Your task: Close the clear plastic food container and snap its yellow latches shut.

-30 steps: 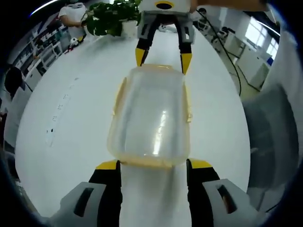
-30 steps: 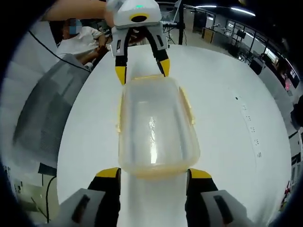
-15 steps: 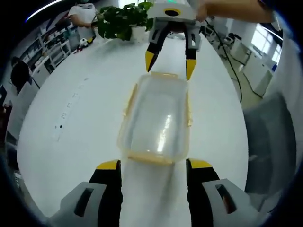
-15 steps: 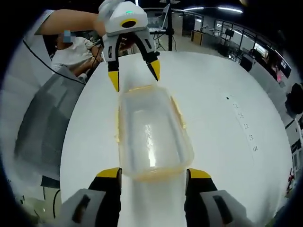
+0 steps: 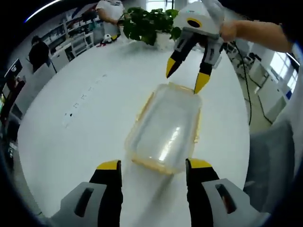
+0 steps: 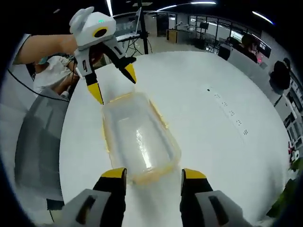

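Clear food container [image 5: 166, 127] lies on white table [image 5: 71, 142]; left gripper [image 5: 152, 166] at 6 o'clock, right gripper [image 5: 188, 77] at 12, both spread, empty.

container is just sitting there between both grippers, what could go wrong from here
The container lies loose on the smooth white table, with both grippers open and off it, so pressing one end latch may slide it away. The left gripper and right gripper face each other across it, so closing in together could make their tips collide.
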`<action>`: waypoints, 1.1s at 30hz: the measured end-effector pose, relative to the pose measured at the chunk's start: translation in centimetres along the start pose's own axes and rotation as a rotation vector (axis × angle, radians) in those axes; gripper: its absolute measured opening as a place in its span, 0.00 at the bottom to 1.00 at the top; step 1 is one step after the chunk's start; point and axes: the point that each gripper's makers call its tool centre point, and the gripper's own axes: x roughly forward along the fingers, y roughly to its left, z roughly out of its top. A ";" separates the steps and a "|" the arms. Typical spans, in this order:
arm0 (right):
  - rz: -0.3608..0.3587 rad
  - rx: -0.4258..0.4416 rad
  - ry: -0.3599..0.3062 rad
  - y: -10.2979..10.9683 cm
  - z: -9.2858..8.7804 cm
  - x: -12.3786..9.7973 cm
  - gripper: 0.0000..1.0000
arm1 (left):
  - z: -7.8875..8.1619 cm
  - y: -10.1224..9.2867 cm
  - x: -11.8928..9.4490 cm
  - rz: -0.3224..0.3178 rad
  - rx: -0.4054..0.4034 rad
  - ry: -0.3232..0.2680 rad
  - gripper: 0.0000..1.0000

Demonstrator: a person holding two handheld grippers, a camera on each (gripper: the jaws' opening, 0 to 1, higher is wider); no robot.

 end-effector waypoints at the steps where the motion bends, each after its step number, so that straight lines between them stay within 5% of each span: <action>1: 0.000 -0.001 -0.006 0.0 0.2 -0.1 0.44 | -0.1 0.2 0.1 0.025 0.004 0.009 0.52; 11: -0.067 0.074 -0.008 -0.6 0.6 -0.3 0.37 | 1.1 0.6 0.2 0.101 -0.176 -0.061 0.55; 19: -0.077 0.187 -0.019 -0.5 0.4 0.2 0.36 | 0.2 1.2 0.7 0.163 -0.328 -0.047 0.52; 22: -0.066 0.215 -0.051 0.0 0.8 0.4 0.34 | -0.1 1.1 0.9 0.175 -0.430 -0.060 0.51; 29: -0.084 0.296 -0.038 -0.2 -0.2 1.0 0.36 | -0.8 0.4 2.0 0.167 -0.483 -0.059 0.51; 33: -0.082 0.381 -0.056 -0.1 -0.5 1.2 0.36 | -0.7 0.5 2.0 0.168 -0.581 -0.090 0.52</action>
